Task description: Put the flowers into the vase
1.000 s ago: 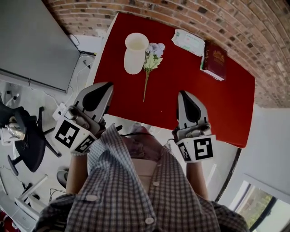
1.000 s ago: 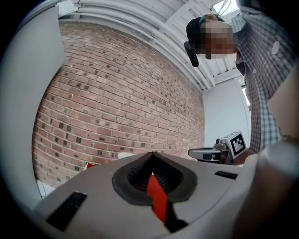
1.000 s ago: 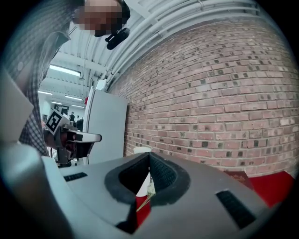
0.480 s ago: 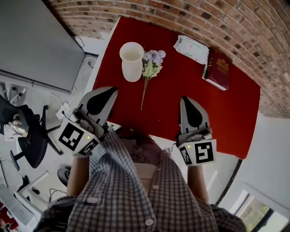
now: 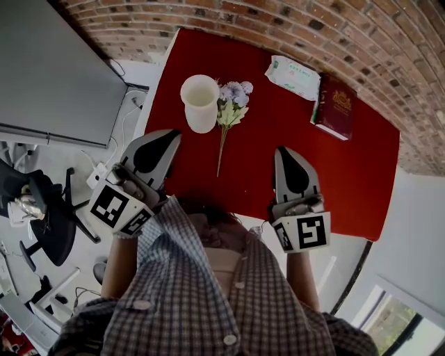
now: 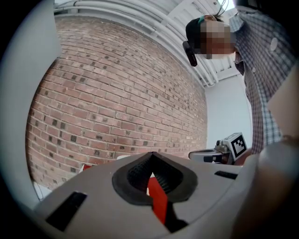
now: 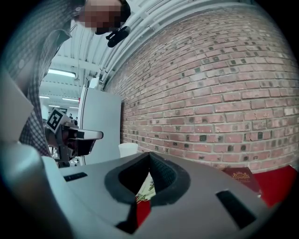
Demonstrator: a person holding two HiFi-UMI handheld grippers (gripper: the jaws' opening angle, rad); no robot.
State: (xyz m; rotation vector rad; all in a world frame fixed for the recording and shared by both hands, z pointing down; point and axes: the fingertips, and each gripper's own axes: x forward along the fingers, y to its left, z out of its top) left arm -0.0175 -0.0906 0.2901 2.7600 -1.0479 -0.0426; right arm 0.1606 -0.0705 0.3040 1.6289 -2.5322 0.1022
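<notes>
A white vase (image 5: 199, 103) stands upright at the far left of the red table (image 5: 278, 139). Right beside it lies a sprig of pale purple flowers (image 5: 230, 99), its thin stem pointing toward me. My left gripper (image 5: 169, 135) is shut and empty, over the table's near left edge, short of the vase. My right gripper (image 5: 281, 150) is also shut and empty, over the near part of the table, right of the stem. In the right gripper view the vase (image 7: 128, 149) shows ahead to the left, and green leaves (image 7: 145, 189) show just past the shut jaws.
A white tissue pack (image 5: 292, 75) and a dark red book (image 5: 332, 106) lie at the table's far right, near the brick wall (image 5: 278, 21). A grey panel (image 5: 49, 69) and an office chair (image 5: 42, 208) stand left of the table.
Both grippers have edged forward a little toward the vase and flowers. Their jaws have stayed shut, and nothing on the table has moved.
</notes>
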